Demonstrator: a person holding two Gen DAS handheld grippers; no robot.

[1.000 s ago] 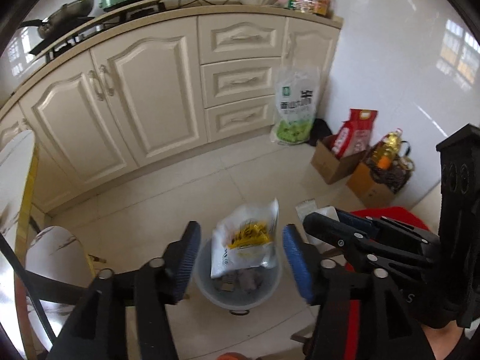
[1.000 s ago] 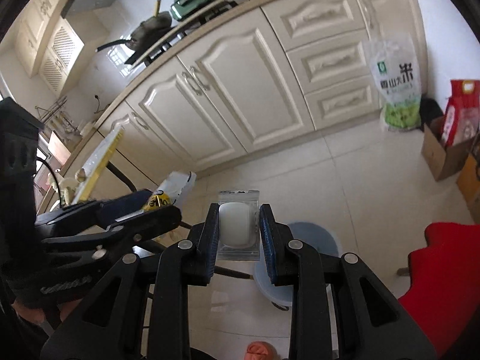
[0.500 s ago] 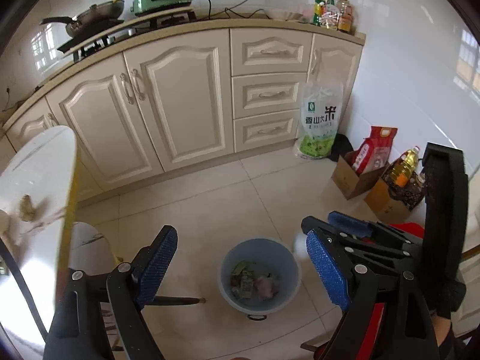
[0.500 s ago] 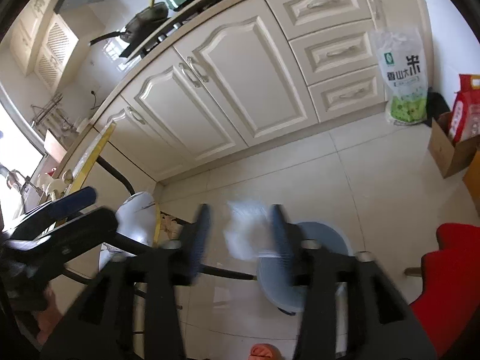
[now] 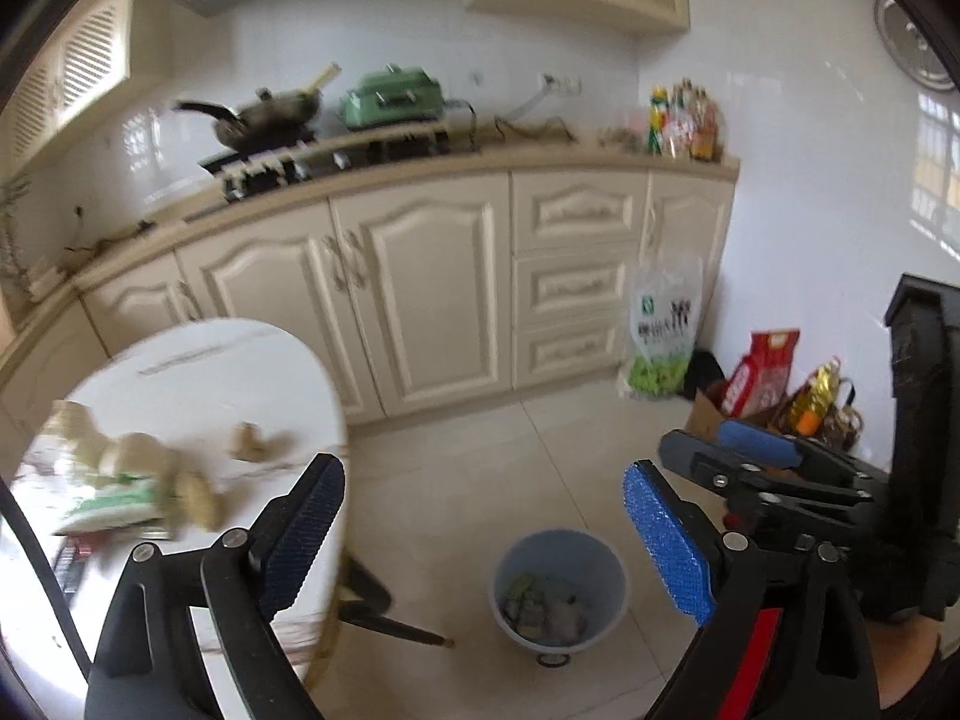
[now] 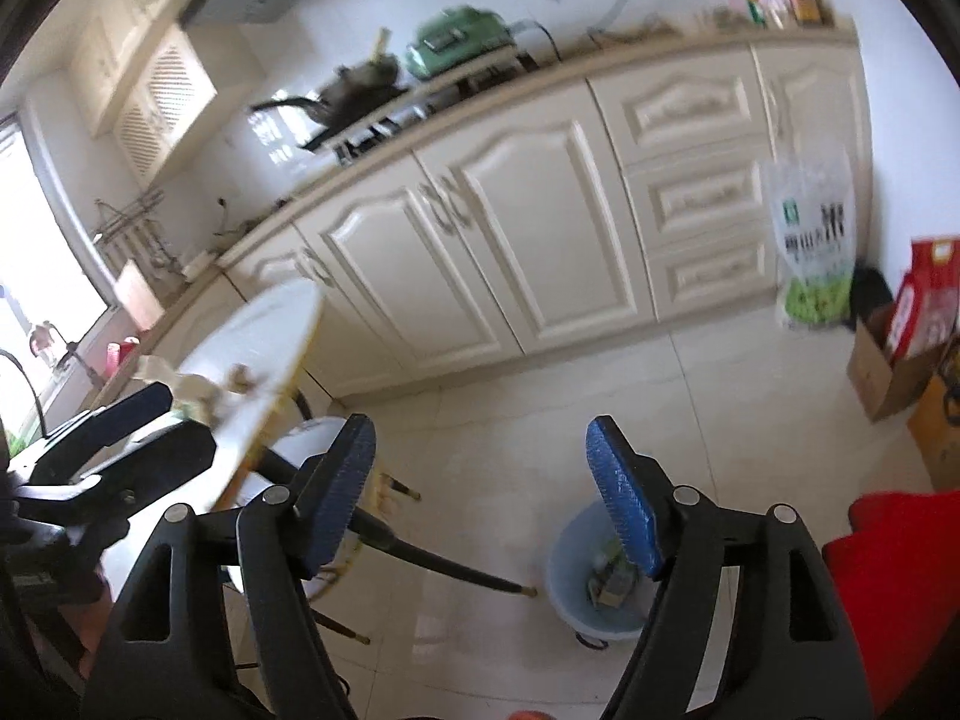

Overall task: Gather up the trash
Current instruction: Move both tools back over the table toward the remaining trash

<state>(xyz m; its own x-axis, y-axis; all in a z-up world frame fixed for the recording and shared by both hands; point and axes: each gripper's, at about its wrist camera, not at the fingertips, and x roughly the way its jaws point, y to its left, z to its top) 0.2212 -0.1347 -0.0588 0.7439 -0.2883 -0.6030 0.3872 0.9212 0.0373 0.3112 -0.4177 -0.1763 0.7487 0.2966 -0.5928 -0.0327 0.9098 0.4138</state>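
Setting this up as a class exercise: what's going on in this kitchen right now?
A person is clearing trash with two handheld grippers. The left gripper and right gripper are both empty, their jaws having just opened wide. The blue bin on the floor already holds rubbish, while more scraps wait on the white table.

Left gripper (image 5: 483, 531) spread wide above the kitchen floor

Its jaws have just been opening, with nothing held between them. A blue bin (image 5: 559, 591) with scraps inside is seen on the tiles below, beside the white round table (image 5: 198, 378) strewn with wrappers (image 5: 120, 495). The right gripper (image 5: 741, 453) is seen at right.
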